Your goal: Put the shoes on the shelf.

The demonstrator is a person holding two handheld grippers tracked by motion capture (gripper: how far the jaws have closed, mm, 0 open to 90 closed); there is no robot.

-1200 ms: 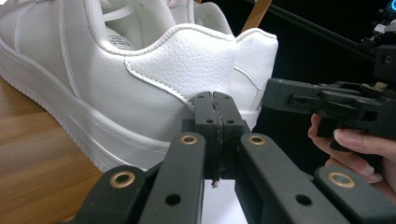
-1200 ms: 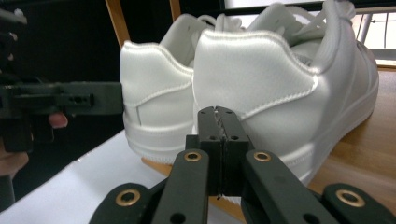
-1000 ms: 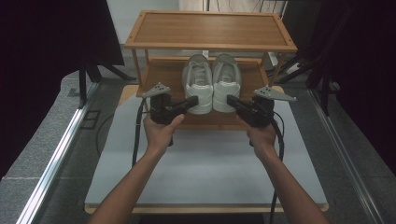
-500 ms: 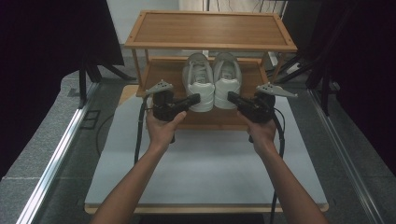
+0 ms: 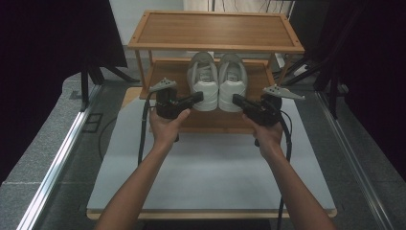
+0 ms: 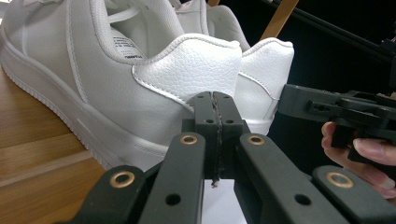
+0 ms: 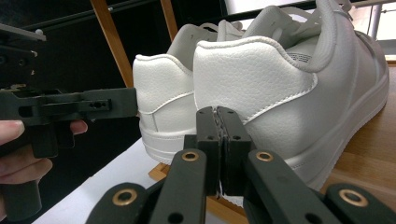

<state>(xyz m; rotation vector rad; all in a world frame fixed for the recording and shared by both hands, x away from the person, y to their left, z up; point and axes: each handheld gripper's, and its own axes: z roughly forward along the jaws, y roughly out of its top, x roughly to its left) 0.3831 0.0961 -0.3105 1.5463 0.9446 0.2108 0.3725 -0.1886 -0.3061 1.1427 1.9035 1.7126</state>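
Bamboo-coloured wood makes up the two-tier shoe rack [image 5: 143, 36], which is stood at the far end of the grey-topped counter [image 5: 210, 177]. On its lower shelf [image 5: 163, 79] a pair of white sneakers is set side by side, heels toward the person: the left sneaker [image 5: 203, 86] and the right sneaker [image 5: 233, 86], touching each other. Neither shoe is gripped or lifted, so the work is judged to be at its start, with grasping and moving the pair left to be done. The left gripper [image 5: 197, 97] is held just beside the left heel and the right gripper [image 5: 236, 99] just beside the right heel. In both gripper views the jaws are seen pressed together, with nothing between them.
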